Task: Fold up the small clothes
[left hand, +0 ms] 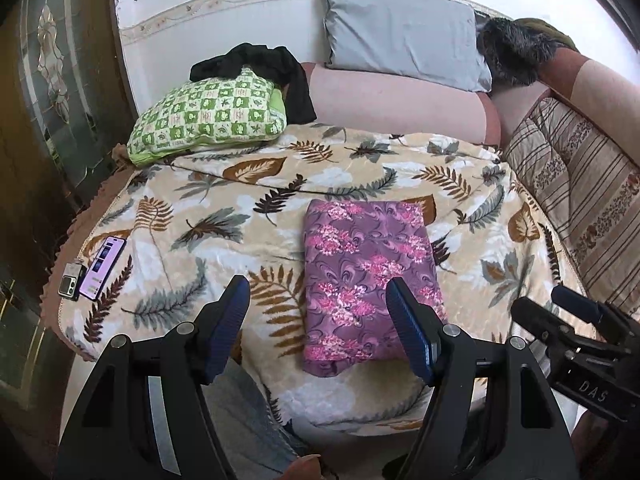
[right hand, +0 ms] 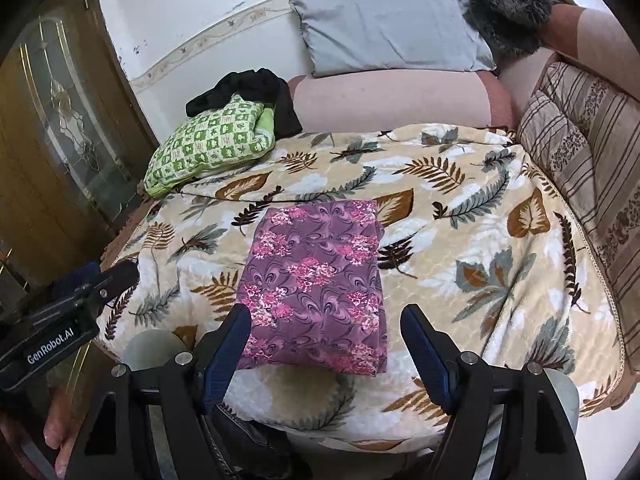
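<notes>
Purple floral cloth (left hand: 370, 288) lies folded into a neat rectangle on the leaf-print blanket (left hand: 192, 208), near the bed's front edge, flat, long side running away from the cameras. Left gripper (left hand: 318, 312) hovers above the near end of the cloth, jaws spread wide, nothing between them; its right finger overlaps the cloth's near right part in view, contact unclear. Right gripper (right hand: 326, 340) also hangs over the near edge of the cloth (right hand: 316, 280), jaws wide apart, holding nothing. Each gripper shows at the edge of the other's view: right one at lower right of the left view, left one at lower left of the right view.

Green checked pillow (left hand: 212, 114) sits at the far left of the blanket with a black garment (left hand: 276, 68) draped behind it. Grey pillow (left hand: 404, 34) leans on the wall. Striped cushion (left hand: 580, 208) on the right. Phone (left hand: 102, 268) and a small device (left hand: 71, 282) just beside it lie at the blanket's left edge, well apart from the cloth.
</notes>
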Tool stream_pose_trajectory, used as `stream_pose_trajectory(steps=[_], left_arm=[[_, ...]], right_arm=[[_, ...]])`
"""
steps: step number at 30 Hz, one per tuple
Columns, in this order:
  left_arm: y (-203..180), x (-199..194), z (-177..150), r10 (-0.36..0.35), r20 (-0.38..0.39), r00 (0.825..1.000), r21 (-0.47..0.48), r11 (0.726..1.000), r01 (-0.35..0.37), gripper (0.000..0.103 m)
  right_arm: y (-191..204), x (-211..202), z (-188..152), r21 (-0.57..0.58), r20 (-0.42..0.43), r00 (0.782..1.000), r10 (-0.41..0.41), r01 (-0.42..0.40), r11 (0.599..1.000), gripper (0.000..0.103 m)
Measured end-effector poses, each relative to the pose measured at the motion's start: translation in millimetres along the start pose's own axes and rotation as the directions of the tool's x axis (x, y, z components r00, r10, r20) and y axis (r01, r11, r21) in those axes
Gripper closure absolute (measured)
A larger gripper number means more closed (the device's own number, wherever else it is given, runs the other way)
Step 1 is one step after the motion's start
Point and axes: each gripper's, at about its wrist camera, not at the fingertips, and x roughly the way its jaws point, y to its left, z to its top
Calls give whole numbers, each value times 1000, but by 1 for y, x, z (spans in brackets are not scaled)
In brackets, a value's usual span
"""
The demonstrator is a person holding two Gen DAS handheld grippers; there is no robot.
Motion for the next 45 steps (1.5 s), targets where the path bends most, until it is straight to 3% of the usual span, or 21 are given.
stream_pose_trajectory(steps=[45], left_arm=[[-4, -1, 2, -25, -12, 1000, 25, 999, 25, 32]], right_arm=[[1, -13, -1, 27, 16, 1000, -27, 26, 999, 28]])
